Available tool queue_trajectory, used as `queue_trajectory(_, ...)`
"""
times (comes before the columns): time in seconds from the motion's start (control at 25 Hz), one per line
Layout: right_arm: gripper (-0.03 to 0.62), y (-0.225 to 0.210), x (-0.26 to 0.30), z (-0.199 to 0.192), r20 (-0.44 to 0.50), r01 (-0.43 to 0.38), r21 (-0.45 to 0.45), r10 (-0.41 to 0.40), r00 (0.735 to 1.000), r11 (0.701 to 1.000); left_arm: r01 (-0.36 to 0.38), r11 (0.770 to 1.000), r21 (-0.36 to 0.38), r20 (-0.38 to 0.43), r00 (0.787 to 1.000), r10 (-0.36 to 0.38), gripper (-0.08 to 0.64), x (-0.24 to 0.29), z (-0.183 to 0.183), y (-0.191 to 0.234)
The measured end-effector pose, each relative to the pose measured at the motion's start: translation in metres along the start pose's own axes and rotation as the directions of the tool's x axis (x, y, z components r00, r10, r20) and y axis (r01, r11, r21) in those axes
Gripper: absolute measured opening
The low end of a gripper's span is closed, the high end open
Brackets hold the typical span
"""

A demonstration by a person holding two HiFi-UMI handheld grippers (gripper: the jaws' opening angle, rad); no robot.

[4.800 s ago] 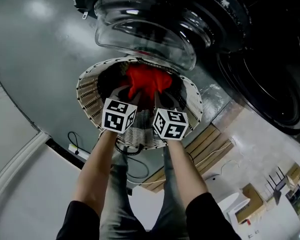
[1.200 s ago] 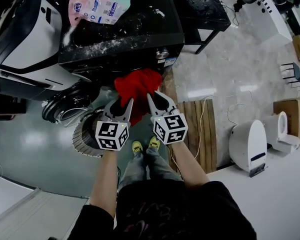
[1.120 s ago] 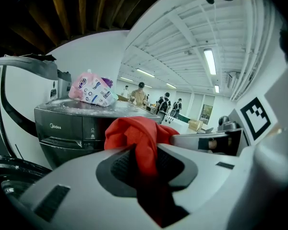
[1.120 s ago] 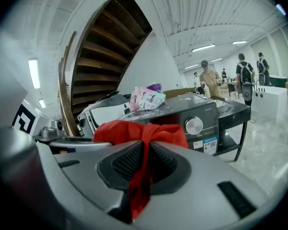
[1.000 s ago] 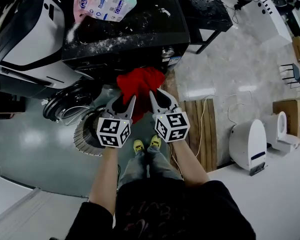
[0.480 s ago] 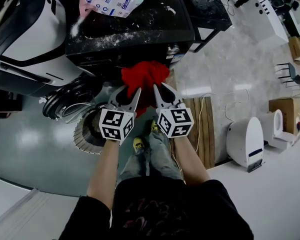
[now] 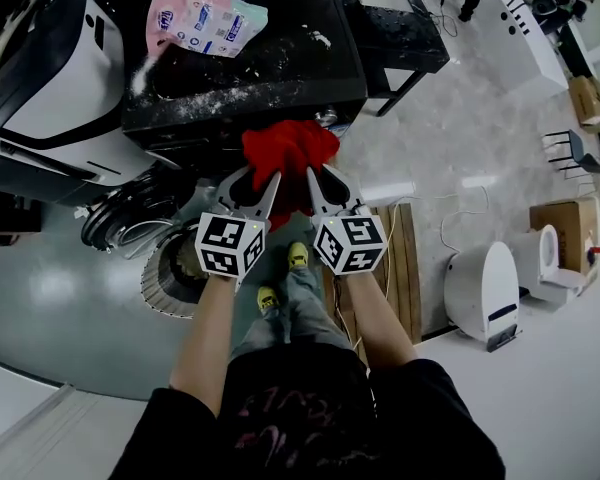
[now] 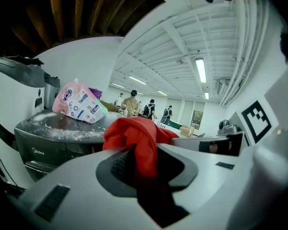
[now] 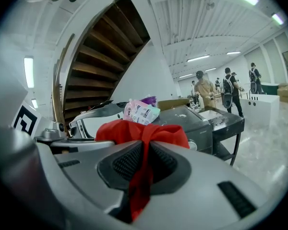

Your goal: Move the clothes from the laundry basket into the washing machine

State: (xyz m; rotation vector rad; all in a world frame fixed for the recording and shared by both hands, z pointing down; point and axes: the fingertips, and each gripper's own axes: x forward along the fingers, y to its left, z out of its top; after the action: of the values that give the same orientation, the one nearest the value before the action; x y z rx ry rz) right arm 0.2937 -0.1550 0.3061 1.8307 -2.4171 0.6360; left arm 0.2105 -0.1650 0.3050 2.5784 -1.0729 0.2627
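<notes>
A red garment hangs bunched between both grippers, in front of the dark washing machine. My left gripper is shut on its left part, red cloth pinched between the pads. My right gripper is shut on the right part, with cloth trailing down out of the jaws. The woven laundry basket stands on the floor below and left of my left gripper. The machine's round door hangs open at the left; the drum opening is hidden.
A pink detergent pouch lies on the powder-dusted machine top. A wooden pallet lies on the floor at the right, with a white appliance and cardboard boxes beyond. Several people stand far off in the gripper views.
Both grippers have risen with the red garment, from the basket up to the machine's front. The person has shifted their feet; the grips are unchanged.
</notes>
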Motion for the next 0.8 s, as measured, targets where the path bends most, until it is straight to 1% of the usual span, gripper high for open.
queue_trajectory(0.12, 0.048, 0.0, 0.004, 0.002, -0.006, -0.013, -0.003, 0.013, 1.0, 1.0, -0.009, 1.0, 0.006, -0.003, 1.0, 0.009, 0.115, 0.002, 0.002, 0.004)
queue_trajectory(0.28, 0.048, 0.001, 0.016, -0.006, -0.018, -0.03, -0.001, 0.03, 0.999, 1.0, -0.027, 1.0, -0.006, -0.006, 1.0, 0.027, 0.115, 0.004, -0.005, 0.016)
queue_trajectory(0.48, 0.048, 0.003, 0.035, -0.028, -0.05, -0.052, 0.004, 0.052, 0.997, 0.999, -0.05, 0.998, -0.034, -0.019, 0.999, 0.05, 0.115, 0.007, -0.028, 0.036)
queue_trajectory(0.8, 0.048, -0.004, 0.072, -0.076, -0.086, -0.083, 0.001, 0.083, 0.993, 0.997, -0.085, 0.993, -0.078, -0.01, 0.996, 0.084, 0.115, 0.023, -0.075, 0.07)
